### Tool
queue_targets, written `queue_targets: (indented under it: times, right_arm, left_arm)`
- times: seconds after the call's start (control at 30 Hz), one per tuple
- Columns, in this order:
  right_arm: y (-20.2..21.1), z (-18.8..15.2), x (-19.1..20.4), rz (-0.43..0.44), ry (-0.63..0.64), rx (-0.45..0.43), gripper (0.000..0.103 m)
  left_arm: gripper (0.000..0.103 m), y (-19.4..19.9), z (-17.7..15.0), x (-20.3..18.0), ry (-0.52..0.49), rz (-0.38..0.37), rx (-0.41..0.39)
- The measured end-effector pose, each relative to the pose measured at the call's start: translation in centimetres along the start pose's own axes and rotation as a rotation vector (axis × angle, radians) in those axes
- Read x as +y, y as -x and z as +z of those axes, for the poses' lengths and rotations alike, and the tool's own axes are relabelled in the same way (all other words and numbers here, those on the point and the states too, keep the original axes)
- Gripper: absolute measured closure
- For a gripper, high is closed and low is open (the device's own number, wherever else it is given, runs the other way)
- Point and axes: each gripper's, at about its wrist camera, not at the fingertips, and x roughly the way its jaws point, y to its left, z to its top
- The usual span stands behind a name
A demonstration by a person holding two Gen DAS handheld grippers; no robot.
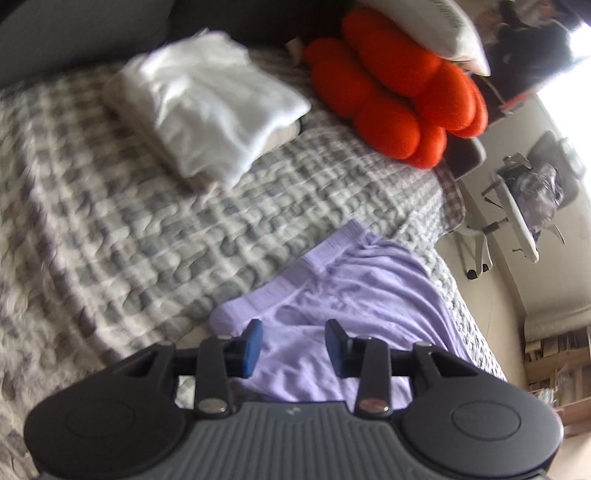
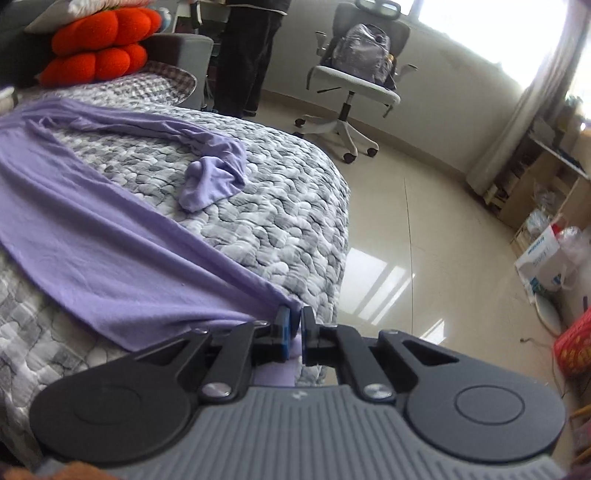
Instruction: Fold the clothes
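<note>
A lilac pair of trousers lies spread across the grey quilted bed. Its ribbed waistband shows in the left wrist view. My left gripper hangs open just above the cloth near the waistband, with nothing between its blue pads. My right gripper is shut on the hem of one trouser leg at the bed's corner. The other leg lies crumpled further up the bed. A folded white garment rests at the far side of the bed.
Orange plush cushions and a pillow are stacked at the bed's head. An office chair with a bag stands on the tiled floor. A person's dark legs are beside the bed. Shelves and boxes line the right wall.
</note>
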Motion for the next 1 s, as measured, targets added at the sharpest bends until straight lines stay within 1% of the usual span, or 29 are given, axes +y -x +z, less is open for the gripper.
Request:
queue_targets:
  times: [0.1, 0.13, 0.17, 0.2, 0.3, 0.37, 0.43, 0.47, 0.6, 0.67, 0.7, 0.73, 0.77, 0.8, 0.87, 1.0]
  right_arm:
    - [0.7, -0.3, -0.7, -0.037, -0.037, 0.001, 0.095]
    - [1.1, -0.5, -1.1, -0.041, -0.058, -0.001, 0.092]
    - [1.4, -0.6, -1.4, -0.036, -0.08, -0.003, 0.089]
    - [1.8, -0.6, -1.5, -0.026, -0.097, -0.006, 0.088]
    - [2.9, -0.4, -1.5, 0.001, -0.119, -0.02, 0.087]
    - [3.4, 0.1, -1.0, 0.018, -0.12, -0.032, 0.081]
    - [3.2, 0.6, -0.1, 0.034, -0.113, -0.037, 0.077]
    - [3.0, 0.9, 0.3, 0.042, -0.108, -0.039, 0.075]
    - [1.3, 1.9, 2.0, 0.06, -0.1, -0.024, 0.073]
    - [0.4, 2.2, 2.9, 0.07, -0.095, -0.014, 0.073]
    - [0.0, 2.2, 3.3, 0.075, -0.09, -0.006, 0.073]
    - [-0.3, 2.2, 3.7, 0.071, -0.077, -0.006, 0.073]
    - [-0.5, 2.1, 4.2, 0.059, -0.058, -0.012, 0.077]
    - [-0.7, 2.1, 4.4, 0.049, -0.047, -0.014, 0.083]
    - [-0.8, 2.3, 4.6, 0.028, -0.039, -0.008, 0.103]
    - [-0.7, 2.2, 3.7, -0.066, -0.045, -0.007, 0.103]
  left_arm:
    - [0.063, -0.5, 0.2, 1.2, 0.027, 0.001, 0.017]
    - [0.06, -0.7, 0.2, 1.6, 0.036, 0.001, 0.023]
    - [0.055, -0.9, 0.3, 2.0, 0.044, 0.001, 0.029]
    - [0.053, -1.1, 0.3, 2.4, 0.053, 0.002, 0.035]
    - [0.052, -1.7, 0.2, 3.5, 0.068, 0.008, 0.045]
    - [0.052, -2.1, -0.5, 4.1, 0.065, 0.021, 0.016]
    - [0.052, -2.3, -1.3, 4.2, 0.05, 0.009, -0.027]
    - [0.049, -2.5, -1.6, 4.1, 0.037, 0.002, -0.039]
    - [0.048, -2.9, -2.2, 3.2, -0.003, 0.031, -0.099]
    - [0.053, -3.0, -2.2, 3.0, 0.0, 0.044, -0.116]
    - [0.062, -3.1, -2.3, 2.8, -0.014, 0.053, -0.12]
    - [0.082, -3.2, -2.3, 2.7, -0.033, 0.062, -0.122]
    - [0.086, -3.4, -2.4, 2.5, -0.051, 0.071, -0.124]
    - [0.089, -3.5, -2.4, 2.3, -0.07, 0.081, -0.127]
    - [0.094, -3.3, -2.4, 2.6, -0.078, 0.082, -0.138]
    - [0.096, -2.1, -2.6, 3.3, -0.061, 0.056, -0.169]
